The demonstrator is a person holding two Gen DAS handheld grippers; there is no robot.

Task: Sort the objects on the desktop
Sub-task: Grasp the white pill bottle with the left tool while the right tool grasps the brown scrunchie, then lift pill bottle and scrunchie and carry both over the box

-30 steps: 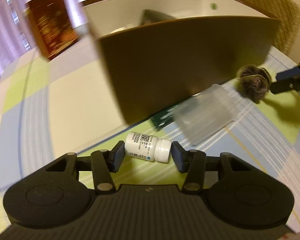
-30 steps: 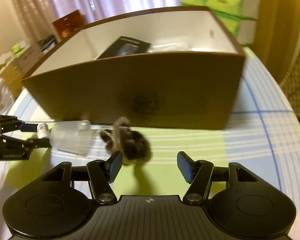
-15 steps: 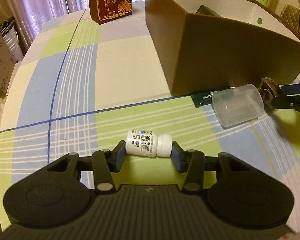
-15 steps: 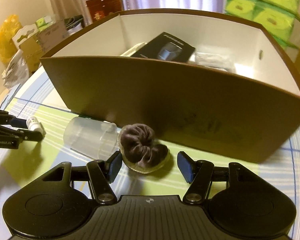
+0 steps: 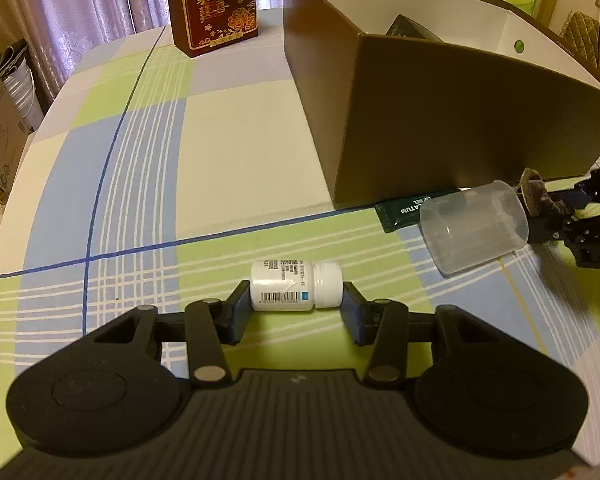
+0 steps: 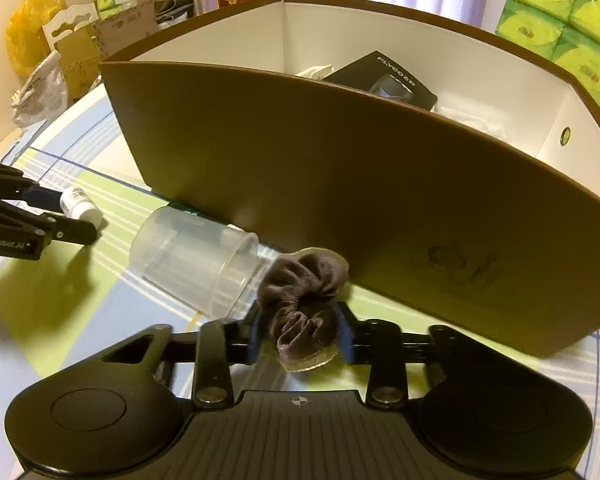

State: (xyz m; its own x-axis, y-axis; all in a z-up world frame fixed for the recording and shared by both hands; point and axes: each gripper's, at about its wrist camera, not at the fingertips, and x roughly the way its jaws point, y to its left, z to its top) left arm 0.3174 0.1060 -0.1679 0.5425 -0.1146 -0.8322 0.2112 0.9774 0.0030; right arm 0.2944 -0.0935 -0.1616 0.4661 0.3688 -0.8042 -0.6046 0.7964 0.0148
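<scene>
A small white pill bottle (image 5: 296,291) lies on its side on the checked tablecloth (image 5: 140,168), cap pointing to the left gripper's right. It is squat and glossy, with a ribbed white cap and a printed label showing a barcode. The left gripper (image 5: 296,312) brackets it end to end: one blue pad sits against the base, the other against the cap. The pads appear to touch the bottle, so the tongs look clenched on it, though it rests on the cloth.

To do this step well, squeeze firmly along the bottle's length, since smooth plastic may slip, then lift straight up before carrying it over the wall of the brown box (image 5: 440,128).

Just beside, to the right, a clear plastic cup (image 5: 474,230) lies tipped over, partly covering a dark green sachet (image 5: 400,210) at the foot of the box.

Beyond the cup, the right gripper (image 6: 300,336) is clenched on a dark brown velvet scrunchie (image 6: 304,300), soft and gathered, pinched between the blue pads near the box wall. A black carton (image 6: 380,80) rests inside the box. A red gift box (image 5: 214,4) stands well apart at the table's far edge.
</scene>
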